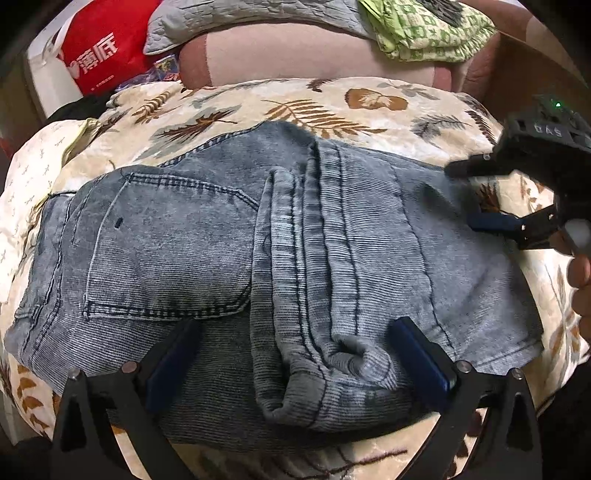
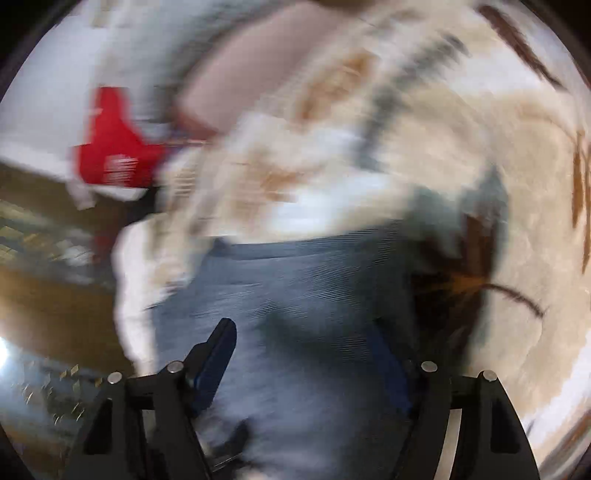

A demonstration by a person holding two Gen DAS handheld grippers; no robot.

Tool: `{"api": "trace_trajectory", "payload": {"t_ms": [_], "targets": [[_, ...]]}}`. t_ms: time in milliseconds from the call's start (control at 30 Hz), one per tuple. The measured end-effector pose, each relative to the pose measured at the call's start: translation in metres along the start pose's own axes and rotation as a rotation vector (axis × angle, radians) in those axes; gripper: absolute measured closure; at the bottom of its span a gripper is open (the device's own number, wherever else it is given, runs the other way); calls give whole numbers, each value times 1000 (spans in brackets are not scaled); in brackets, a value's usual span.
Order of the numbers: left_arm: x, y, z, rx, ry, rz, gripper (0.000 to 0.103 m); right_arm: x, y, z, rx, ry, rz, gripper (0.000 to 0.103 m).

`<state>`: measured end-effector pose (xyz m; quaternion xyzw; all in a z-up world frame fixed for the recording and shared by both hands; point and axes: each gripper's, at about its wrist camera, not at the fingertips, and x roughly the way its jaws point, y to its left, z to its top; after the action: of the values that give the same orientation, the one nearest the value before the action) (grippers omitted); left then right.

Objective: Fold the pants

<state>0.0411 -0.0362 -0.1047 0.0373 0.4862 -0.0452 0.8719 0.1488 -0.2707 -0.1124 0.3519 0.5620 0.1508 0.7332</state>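
Hovering over the folded pants, the left hand-held gripper has its two blue-padded fingers spread wide apart, one on each side of the rolled leg hem, with no cloth pinched between them. The grey-blue denim pants lie folded on a bed, on a cream blanket printed with brown and grey leaves; the back pocket faces up on the left side of the pile and the legs are doubled over it in the middle.

At the right edge of the left wrist view, the right hand-held gripper sits just beside the right end of the pants, its fingers apart and nothing between them, with part of a hand behind it. The right wrist view is badly blurred; it shows the blue fingers separated above denim and blanket, and no more detail can be made out.

Beyond the blanket lie a pink cushion, a grey quilted cover, a green patterned cloth and a red bag with white lettering.
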Motion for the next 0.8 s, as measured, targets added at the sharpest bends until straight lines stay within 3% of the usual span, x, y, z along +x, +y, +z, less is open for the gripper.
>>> {"api": "trace_trajectory", "payload": {"t_ms": [100, 200, 400, 500, 633, 800], "targets": [[-17, 14, 1, -54, -33, -53, 0, -22, 17, -14, -59, -46, 46, 27], [-35, 31, 0, -121, -67, -89, 0, -40, 33, -41, -154, -82, -1, 27], [-85, 91, -20, -290, -171, -53, 0, -53, 32, -91, -273, -208, -91, 27], [-101, 139, -36, -475, -201, -44, 0, -65, 34, -103, -323, -255, -119, 27], [-102, 185, -52, -671, -181, -14, 0, -69, 32, -107, -337, -259, -90, 27], [-95, 207, -60, -756, -136, -28, 0, -61, 28, -109, -323, -215, -76, 27]]}}
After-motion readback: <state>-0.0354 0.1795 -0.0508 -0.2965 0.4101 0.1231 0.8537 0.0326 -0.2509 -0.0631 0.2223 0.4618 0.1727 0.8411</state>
